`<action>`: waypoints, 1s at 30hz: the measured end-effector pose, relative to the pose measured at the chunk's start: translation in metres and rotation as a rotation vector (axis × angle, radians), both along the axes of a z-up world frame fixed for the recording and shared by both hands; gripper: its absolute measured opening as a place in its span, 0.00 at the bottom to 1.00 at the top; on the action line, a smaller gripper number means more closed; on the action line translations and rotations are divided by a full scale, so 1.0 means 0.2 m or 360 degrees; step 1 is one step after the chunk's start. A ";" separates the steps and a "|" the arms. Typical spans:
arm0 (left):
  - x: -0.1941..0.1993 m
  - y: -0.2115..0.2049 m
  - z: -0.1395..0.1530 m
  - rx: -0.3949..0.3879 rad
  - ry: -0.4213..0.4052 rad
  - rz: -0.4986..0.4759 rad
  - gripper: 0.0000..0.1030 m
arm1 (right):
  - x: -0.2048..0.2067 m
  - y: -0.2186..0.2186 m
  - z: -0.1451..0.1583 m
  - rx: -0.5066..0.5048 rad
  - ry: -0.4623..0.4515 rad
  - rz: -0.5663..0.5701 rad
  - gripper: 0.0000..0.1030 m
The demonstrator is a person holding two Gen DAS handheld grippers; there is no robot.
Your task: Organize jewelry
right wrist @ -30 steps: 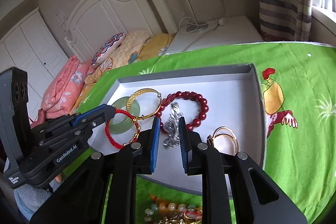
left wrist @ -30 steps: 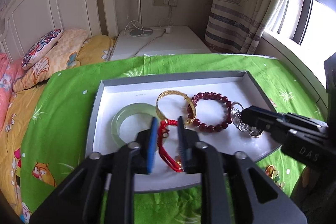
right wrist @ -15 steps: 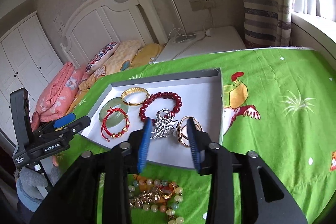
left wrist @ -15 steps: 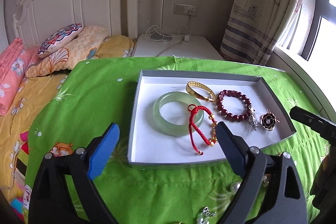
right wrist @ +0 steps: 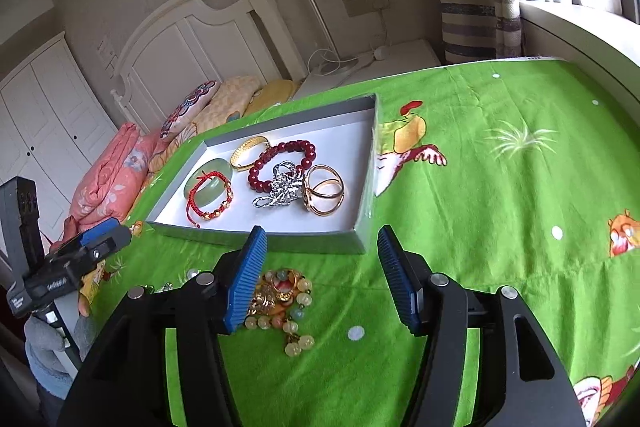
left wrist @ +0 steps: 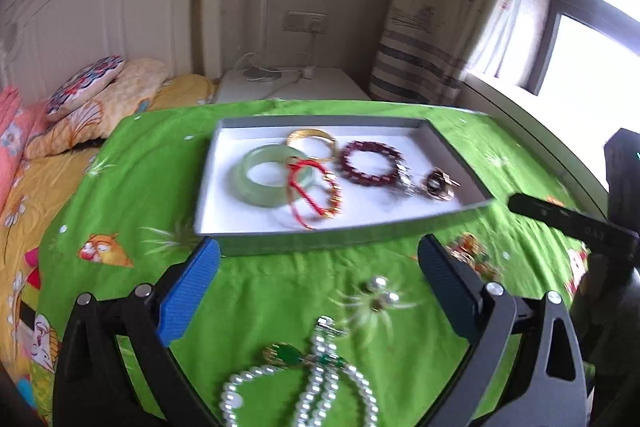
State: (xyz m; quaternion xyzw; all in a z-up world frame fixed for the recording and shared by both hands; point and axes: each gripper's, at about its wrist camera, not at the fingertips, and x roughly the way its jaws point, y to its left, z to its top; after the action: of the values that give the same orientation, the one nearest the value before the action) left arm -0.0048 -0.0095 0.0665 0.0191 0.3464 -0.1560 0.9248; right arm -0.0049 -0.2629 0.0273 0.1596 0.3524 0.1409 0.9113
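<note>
A grey tray (left wrist: 224, 147) (right wrist: 366, 227) on the green cloth holds a jade bangle (left wrist: 262, 179) (right wrist: 214, 169), a red cord bracelet (left wrist: 312, 193) (right wrist: 208, 201), a gold bangle (left wrist: 312, 139) (right wrist: 248, 155), a dark red bead bracelet (left wrist: 372, 163) (right wrist: 284, 163), a silver chain (right wrist: 282, 187) and a gold ring piece (right wrist: 326, 189). My left gripper (left wrist: 318, 251) hangs in front of the tray, jaws opening wide and empty, over a pearl necklace (left wrist: 320, 383). My right gripper (right wrist: 320, 233) is also opening and empty, beside a heap of gold and pastel beads (right wrist: 282, 297).
The green cloth (right wrist: 500, 207) covers a bed with pillows (left wrist: 104, 91) and a white headboard (left wrist: 100, 11) at the far left. Behind stand a white bedside table (left wrist: 296, 87), a curtain (left wrist: 432, 27) and a window ledge on the right. A gloved hand (right wrist: 44, 339) holds the left gripper.
Both grippers let go of their pieces in the tray, opened, and drew back toward the near side. The red cord bracelet and the silver chain now lie in the tray.
</note>
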 end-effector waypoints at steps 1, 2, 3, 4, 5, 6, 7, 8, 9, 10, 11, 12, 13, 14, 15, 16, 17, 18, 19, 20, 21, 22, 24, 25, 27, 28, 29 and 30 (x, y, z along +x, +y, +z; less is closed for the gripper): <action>-0.04 -0.07 -0.01 0.0031 -0.0005 -0.0089 0.95 | -0.02 -0.02 0.00 0.0002 -0.0003 -0.0014 0.57; -0.07 -0.14 -0.02 0.0068 -0.0007 -0.0173 0.95 | -0.03 -0.04 0.00 0.0004 -0.0002 -0.0026 0.57; -0.11 -0.21 -0.04 0.0117 -0.0006 -0.0255 0.95 | -0.03 -0.06 -0.01 0.0009 0.0002 -0.0036 0.58; -0.13 -0.28 -0.07 0.0176 -0.0014 -0.0317 0.95 | -0.04 -0.07 -0.02 0.0015 0.0009 -0.0045 0.58; -0.15 -0.34 -0.09 0.0242 -0.0029 -0.0351 0.95 | -0.05 -0.08 -0.04 0.0025 0.0021 -0.0052 0.58; -0.16 -0.39 -0.12 0.0311 -0.0040 -0.0368 0.94 | -0.05 -0.10 -0.06 0.0050 0.0035 -0.0056 0.58; -0.16 -0.42 -0.15 0.0355 -0.0034 -0.0383 0.87 | -0.05 -0.11 -0.06 0.0068 0.0035 -0.0059 0.58; -0.15 -0.45 -0.18 0.0375 -0.0003 -0.0404 0.83 | -0.05 -0.11 -0.05 0.0067 0.0022 -0.0058 0.58; -0.13 -0.47 -0.21 0.0379 0.0035 -0.0425 0.76 | -0.06 -0.11 -0.05 0.0064 0.0016 -0.0050 0.58; -0.11 -0.48 -0.23 0.0387 0.0059 -0.0433 0.74 | -0.05 -0.10 -0.06 0.0057 0.0018 -0.0039 0.58; -0.10 -0.49 -0.25 0.0401 0.0070 -0.0431 0.73 | -0.05 -0.09 -0.06 0.0046 0.0019 -0.0031 0.58; -0.08 -0.50 -0.26 0.0406 0.0092 -0.0435 0.68 | -0.05 -0.08 -0.06 0.0030 0.0015 -0.0024 0.58; -0.07 -0.49 -0.27 0.0399 0.0116 -0.0446 0.60 | -0.06 -0.07 -0.06 0.0011 0.0009 -0.0012 0.58; -0.06 -0.49 -0.28 0.0397 0.0126 -0.0447 0.56 | -0.06 -0.05 -0.05 -0.0012 0.0003 0.0004 0.58; -0.05 -0.49 -0.28 0.0396 0.0137 -0.0450 0.52 | -0.06 -0.03 -0.05 -0.0042 -0.0006 0.0021 0.58; -0.04 -0.49 -0.29 0.0392 0.0154 -0.0460 0.43 | -0.07 -0.01 -0.04 -0.0079 -0.0020 0.0045 0.58; -0.04 -0.48 -0.29 0.0370 0.0169 -0.0488 0.37 | -0.08 0.02 -0.03 -0.0121 -0.0039 0.0080 0.58; -0.04 -0.48 -0.29 0.0343 0.0179 -0.0522 0.23 | -0.08 0.06 -0.03 -0.0164 -0.0052 0.0120 0.58; -0.04 -0.49 -0.29 0.0349 0.0172 -0.0521 0.15 | -0.09 0.09 -0.02 -0.0210 -0.0067 0.0151 0.55; -0.04 -0.48 -0.29 0.0348 0.0168 -0.0518 0.14 | -0.09 0.12 -0.01 -0.0267 -0.0079 0.0176 0.52; -0.05 -0.47 -0.28 0.0334 0.0154 -0.0511 0.07 | -0.09 0.15 -0.02 -0.0321 -0.0081 0.0192 0.44; -0.07 -0.46 -0.27 0.0304 0.0138 -0.0510 0.06 | -0.09 0.18 -0.02 -0.0370 -0.0074 0.0214 0.42; -0.09 -0.41 -0.24 0.0223 0.0125 -0.0492 0.06 | -0.08 0.24 -0.02 -0.0452 -0.0065 0.0261 0.36; -0.10 -0.38 -0.22 0.0173 0.0122 -0.0482 0.06 | -0.07 0.26 -0.03 -0.0488 -0.0065 0.0280 0.35; -0.12 -0.33 -0.20 0.0096 0.0098 -0.0447 0.06 | -0.06 0.30 -0.04 -0.0537 -0.0056 0.0325 0.34; -0.12 -0.30 -0.19 0.0064 0.0080 -0.0430 0.06 | -0.05 0.32 -0.04 -0.0558 -0.0045 0.0337 0.33; -0.13 -0.27 -0.18 0.0032 0.0060 -0.0413 0.06 | -0.04 0.33 -0.05 -0.0578 -0.0035 0.0345 0.33; -0.13 -0.25 -0.17 -0.0001 0.0040 -0.0393 0.06 | -0.03 0.34 -0.06 -0.0592 -0.0026 0.0352 0.33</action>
State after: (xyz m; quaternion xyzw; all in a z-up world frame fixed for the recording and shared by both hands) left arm -0.0307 -0.0600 0.0328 0.0594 0.3529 -0.2691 0.8942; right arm -0.0115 -0.1940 0.0162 -0.0522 0.3804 0.1738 0.9068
